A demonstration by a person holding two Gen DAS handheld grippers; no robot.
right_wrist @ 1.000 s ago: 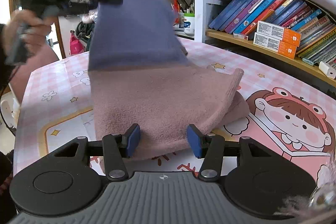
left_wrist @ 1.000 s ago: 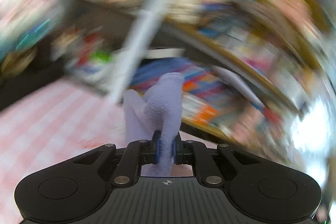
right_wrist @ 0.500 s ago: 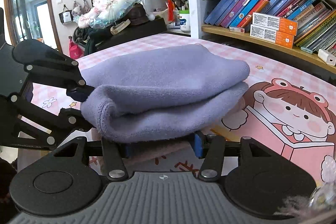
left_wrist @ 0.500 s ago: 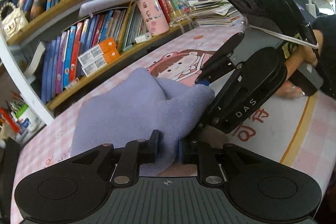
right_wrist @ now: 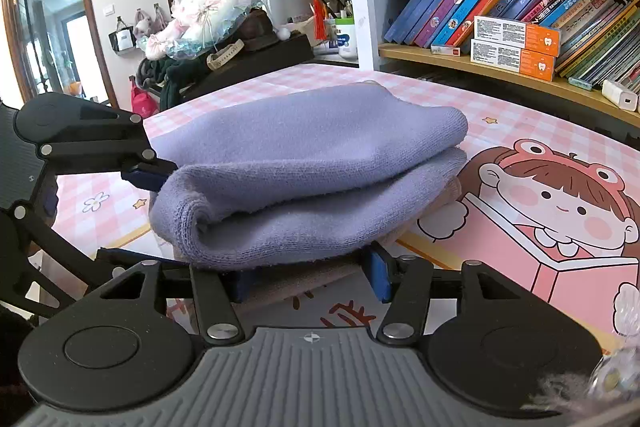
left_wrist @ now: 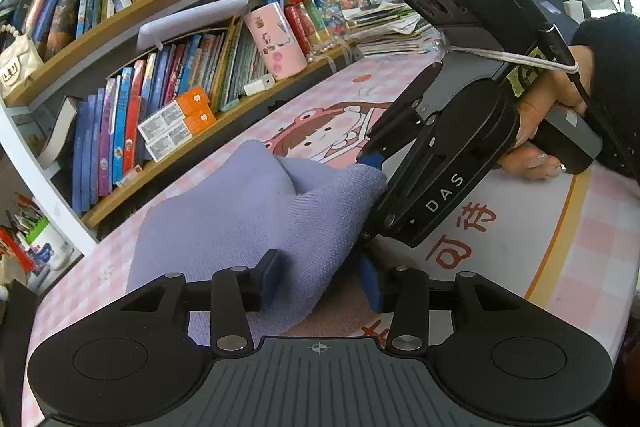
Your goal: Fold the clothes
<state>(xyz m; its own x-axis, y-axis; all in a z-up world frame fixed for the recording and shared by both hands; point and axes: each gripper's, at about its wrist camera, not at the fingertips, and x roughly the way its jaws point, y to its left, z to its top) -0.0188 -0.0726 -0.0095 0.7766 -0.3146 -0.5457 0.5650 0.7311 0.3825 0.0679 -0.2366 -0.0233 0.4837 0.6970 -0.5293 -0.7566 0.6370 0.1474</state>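
A lilac cloth [right_wrist: 304, 183] lies folded double on a table [right_wrist: 500, 131] covered with a pink checked mat that shows a cartoon girl reading [right_wrist: 560, 211]; a pinkish-brown layer peeks from under the fold. In the right wrist view the cloth's long axis runs from the near left to the far right, toward a bookshelf [right_wrist: 520, 27]; its rounded folded end points near left, at the left gripper [left_wrist: 320, 277]. The left gripper's jaws are opening, with the cloth's edge between them; the pads look clear of the fabric. The right gripper [right_wrist: 308, 277] sits at the cloth's near edge, jaws opening too, straddling the lower layer; whether its pads press cannot be told. A hand [left_wrist: 544, 123] holds the right gripper.
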